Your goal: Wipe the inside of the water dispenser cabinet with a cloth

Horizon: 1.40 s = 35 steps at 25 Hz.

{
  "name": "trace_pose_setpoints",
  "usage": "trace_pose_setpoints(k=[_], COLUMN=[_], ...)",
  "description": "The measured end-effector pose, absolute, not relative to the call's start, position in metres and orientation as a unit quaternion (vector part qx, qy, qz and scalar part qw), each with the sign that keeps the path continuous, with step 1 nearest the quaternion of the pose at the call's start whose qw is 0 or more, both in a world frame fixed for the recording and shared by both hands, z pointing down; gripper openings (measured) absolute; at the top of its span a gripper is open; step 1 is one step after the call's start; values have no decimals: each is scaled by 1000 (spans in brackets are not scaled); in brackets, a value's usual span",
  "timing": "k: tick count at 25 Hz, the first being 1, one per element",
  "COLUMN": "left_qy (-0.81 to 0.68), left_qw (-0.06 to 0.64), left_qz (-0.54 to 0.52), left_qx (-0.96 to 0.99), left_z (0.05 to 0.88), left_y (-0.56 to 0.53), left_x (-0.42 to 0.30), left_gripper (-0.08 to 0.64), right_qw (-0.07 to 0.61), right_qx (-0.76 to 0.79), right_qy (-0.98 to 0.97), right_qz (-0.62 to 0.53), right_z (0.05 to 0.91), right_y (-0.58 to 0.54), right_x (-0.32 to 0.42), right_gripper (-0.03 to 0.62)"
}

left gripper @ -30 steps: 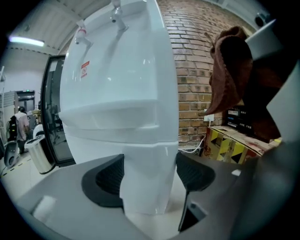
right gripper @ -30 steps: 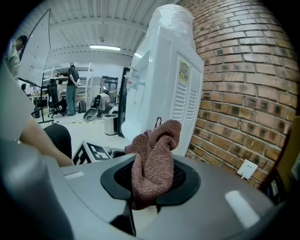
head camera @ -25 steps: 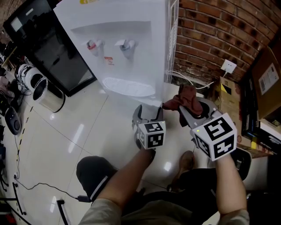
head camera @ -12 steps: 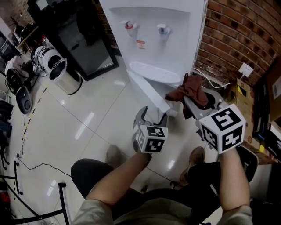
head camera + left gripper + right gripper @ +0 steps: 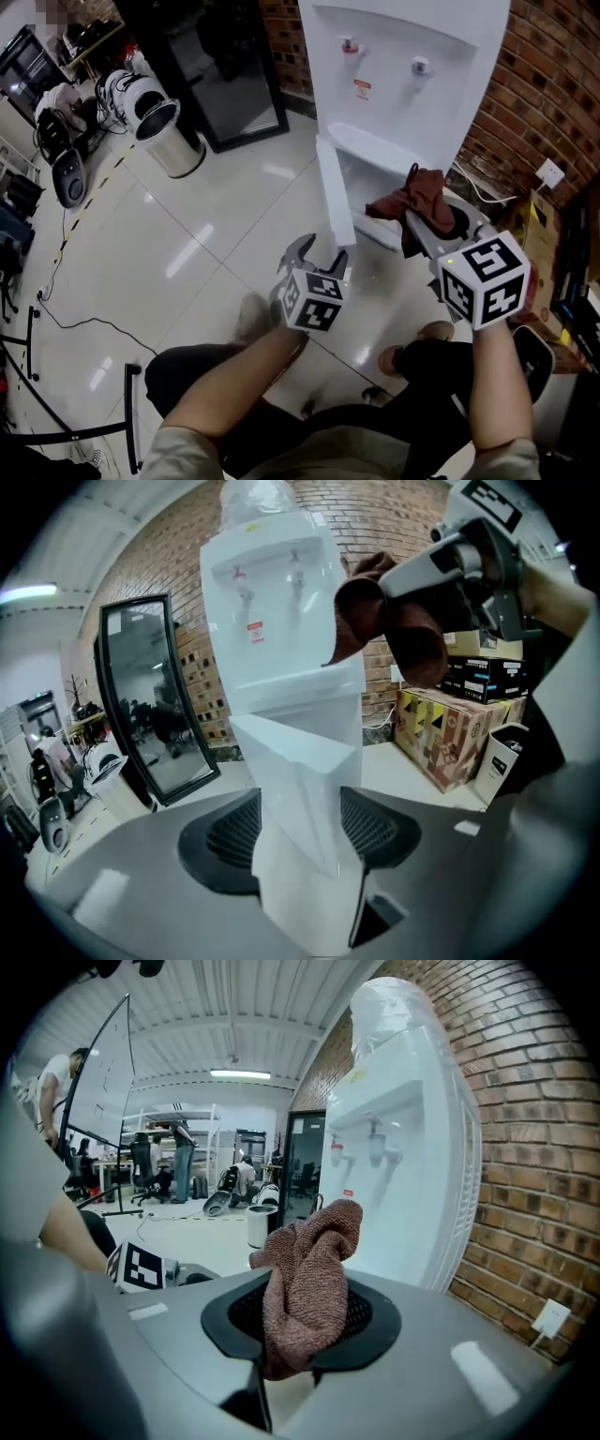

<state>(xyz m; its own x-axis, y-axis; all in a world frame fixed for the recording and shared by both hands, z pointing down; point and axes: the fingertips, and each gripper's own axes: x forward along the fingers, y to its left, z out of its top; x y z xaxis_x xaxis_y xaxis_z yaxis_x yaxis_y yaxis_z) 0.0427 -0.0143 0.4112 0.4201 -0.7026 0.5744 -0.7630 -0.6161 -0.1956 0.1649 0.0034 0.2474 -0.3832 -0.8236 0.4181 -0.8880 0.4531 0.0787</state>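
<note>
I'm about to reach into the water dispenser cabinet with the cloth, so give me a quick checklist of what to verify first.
1. Cloth secure in the right gripper: ok, the jaws are shut on it.
2. Cabinet door open: ok, it stands out from the water dispenser.
3. Left gripper holding the door: ok, its jaws have just been closing with the door's edge between them, and the pads look to be against it.
4. Way from the cloth to the opening: ok, nothing shows between them.
5. Cabinet interior free of items: cannot tell, it hardly shows.
</note>
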Motion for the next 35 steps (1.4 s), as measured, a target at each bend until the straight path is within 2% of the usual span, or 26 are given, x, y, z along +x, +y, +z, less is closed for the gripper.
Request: trace_pose_setpoints(k=[6,9,14,21,24,25,35], left_qy=[-459,-484,-504,-524,-541,-548,-557], left_qw=[48,66,100,135,129,126,124], left_qz=[324,321,307,306,309,308,274], left_qx=[826,812,801,783,772,767,774], left_z=[410,415,416,418,420,420,388], left_y=[-15,-17,-28,-31,-35,-39,-38], left_x=[-2,-26,-50,-60,-73,-78,-106], left_gripper=[168,59,57,48,38,1,0], right_qw=[208,215,226,235,237,234,236], right_qx=[485,469,458,482,487,488,466], right_qy=[-846,-854,-858,-841,-837,-837,-851], right_qz=[68,63,59,71,77,77,53], right_z=[243,245,251,265,271,271,260], right_y=[-5,-7,-15,-41,-49,-53,-63], right_x=[122,101,82,92,96,96,66], right_gripper=[114,114,114,114,114,114,114])
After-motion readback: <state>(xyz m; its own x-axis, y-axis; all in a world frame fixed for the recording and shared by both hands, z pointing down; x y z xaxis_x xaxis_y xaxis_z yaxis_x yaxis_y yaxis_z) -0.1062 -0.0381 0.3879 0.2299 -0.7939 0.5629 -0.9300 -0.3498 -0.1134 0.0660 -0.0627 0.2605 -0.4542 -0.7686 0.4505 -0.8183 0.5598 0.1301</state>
